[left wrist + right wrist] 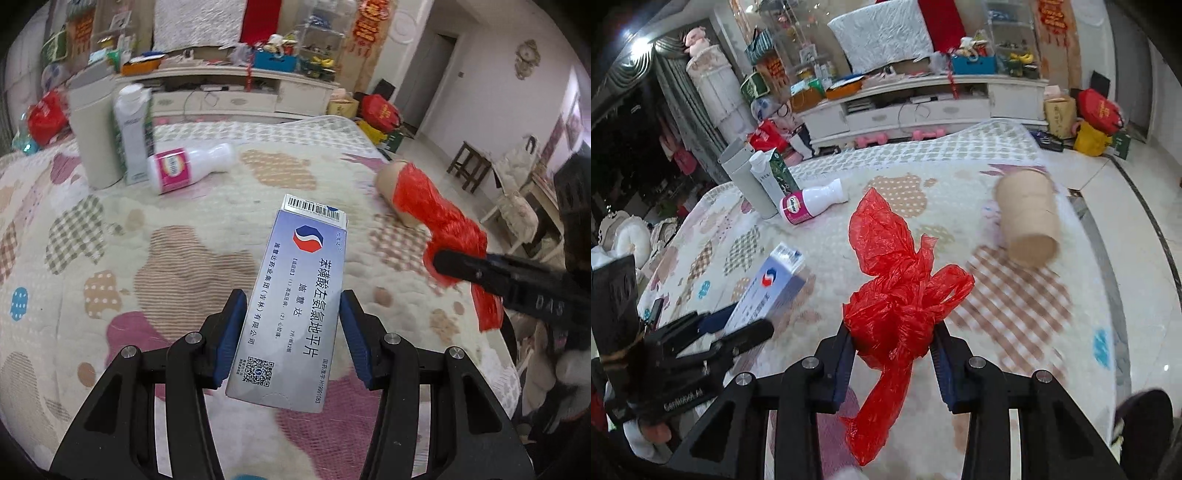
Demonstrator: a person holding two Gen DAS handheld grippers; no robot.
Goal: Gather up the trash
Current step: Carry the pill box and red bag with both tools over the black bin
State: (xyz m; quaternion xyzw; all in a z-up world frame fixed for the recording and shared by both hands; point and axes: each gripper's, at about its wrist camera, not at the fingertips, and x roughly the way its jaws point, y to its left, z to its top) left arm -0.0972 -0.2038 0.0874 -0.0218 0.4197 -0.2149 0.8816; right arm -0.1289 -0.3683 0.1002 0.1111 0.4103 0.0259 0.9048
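My left gripper [293, 306] is shut on a silver-blue medicine box [295, 295], held above the patterned quilt; the same box [768, 291] shows at the left of the right wrist view. My right gripper [894, 332] is shut on a crumpled red plastic bag [897, 291], lifted off the quilt, its tail hanging down between the fingers. The bag [439, 218] also appears at the right of the left wrist view. A brown paper cup [1028, 221] lies on its side beyond the bag. A white bottle with a pink label [188, 168] lies toppled farther back.
A grey cylinder [92, 136] and a white-green carton [133, 133] stand at the quilt's [192, 251] far left. A white TV cabinet [229, 92] piled with clutter runs along the back wall. Bags and boxes [1089, 122] sit on the floor to the right, with a stool [469, 166] nearby.
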